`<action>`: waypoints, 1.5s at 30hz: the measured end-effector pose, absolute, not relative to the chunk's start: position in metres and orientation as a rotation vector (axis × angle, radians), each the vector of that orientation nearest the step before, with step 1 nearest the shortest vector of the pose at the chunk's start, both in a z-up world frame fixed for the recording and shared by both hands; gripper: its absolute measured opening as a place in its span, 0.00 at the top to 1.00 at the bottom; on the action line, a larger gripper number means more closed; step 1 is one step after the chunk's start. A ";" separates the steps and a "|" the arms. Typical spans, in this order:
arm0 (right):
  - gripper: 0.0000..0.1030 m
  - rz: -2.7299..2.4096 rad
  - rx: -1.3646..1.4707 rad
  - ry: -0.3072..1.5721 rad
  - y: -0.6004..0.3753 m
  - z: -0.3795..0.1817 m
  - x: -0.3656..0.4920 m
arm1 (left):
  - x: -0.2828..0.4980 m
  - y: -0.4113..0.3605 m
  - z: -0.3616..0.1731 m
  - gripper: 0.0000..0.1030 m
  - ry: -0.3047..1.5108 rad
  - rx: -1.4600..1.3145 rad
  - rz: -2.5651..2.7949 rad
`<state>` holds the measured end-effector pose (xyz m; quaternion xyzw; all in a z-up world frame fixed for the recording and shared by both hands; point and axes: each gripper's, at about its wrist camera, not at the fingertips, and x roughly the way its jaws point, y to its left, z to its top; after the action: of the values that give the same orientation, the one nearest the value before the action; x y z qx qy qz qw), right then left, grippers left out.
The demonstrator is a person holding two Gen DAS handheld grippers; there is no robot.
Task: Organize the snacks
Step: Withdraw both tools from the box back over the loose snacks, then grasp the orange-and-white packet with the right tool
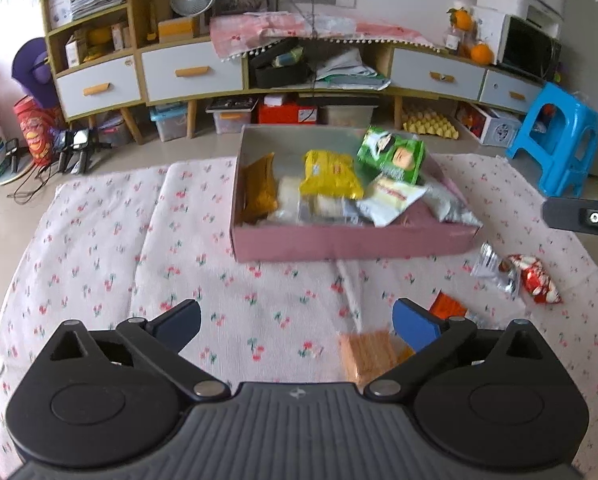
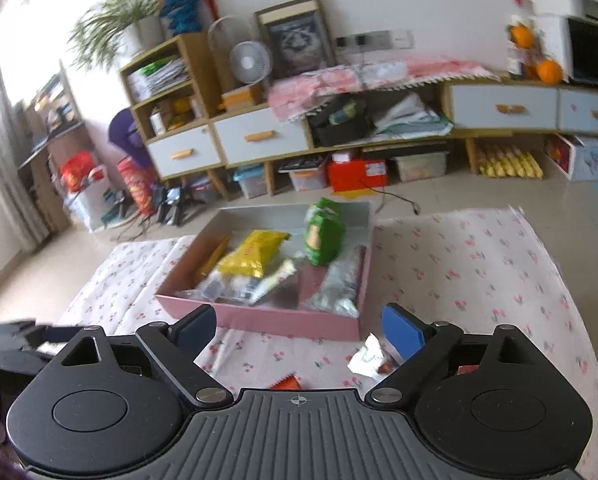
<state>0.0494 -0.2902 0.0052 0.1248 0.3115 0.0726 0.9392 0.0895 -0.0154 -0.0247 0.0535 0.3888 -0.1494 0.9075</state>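
A pink box (image 1: 339, 240) (image 2: 283, 320) stands on the floral cloth and holds several snack packs, among them a yellow bag (image 1: 329, 174) (image 2: 255, 254) and a green pack (image 1: 393, 154) (image 2: 323, 232). On the cloth in front of it lie loose snacks: an orange wafer pack (image 1: 365, 354), a red-and-white pack (image 1: 537, 278), a silver wrapper (image 1: 493, 266) (image 2: 367, 356) and a small orange pack (image 1: 447, 304) (image 2: 287, 382). My left gripper (image 1: 297, 320) hangs open above the cloth, nothing between its fingers. My right gripper (image 2: 297, 326) is open too, just before the box's near wall.
The floral cloth (image 1: 99, 240) covers the floor. Behind the box runs a low cabinet (image 1: 191, 68) with drawers, storage bins beneath it. A blue stool (image 1: 555, 136) stands at the right. The right gripper's side shows at the edge of the left wrist view (image 1: 583, 216).
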 end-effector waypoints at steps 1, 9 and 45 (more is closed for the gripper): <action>0.11 0.143 0.246 0.651 -0.293 0.001 0.049 | 0.088 -0.016 -0.028 0.01 0.813 0.106 -0.302; 0.09 0.101 0.121 0.688 -0.308 -0.025 0.037 | 0.072 -0.022 -0.046 0.01 0.897 0.092 -0.194; 0.09 0.217 -0.149 0.784 -0.305 -0.063 0.017 | 0.065 -0.095 -0.074 0.02 0.973 -0.045 -0.038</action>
<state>0.0168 -0.3053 -0.0632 -0.0722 0.3810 0.1052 0.9157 0.0653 -0.0949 -0.0744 -0.0216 0.4677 -0.0182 0.8835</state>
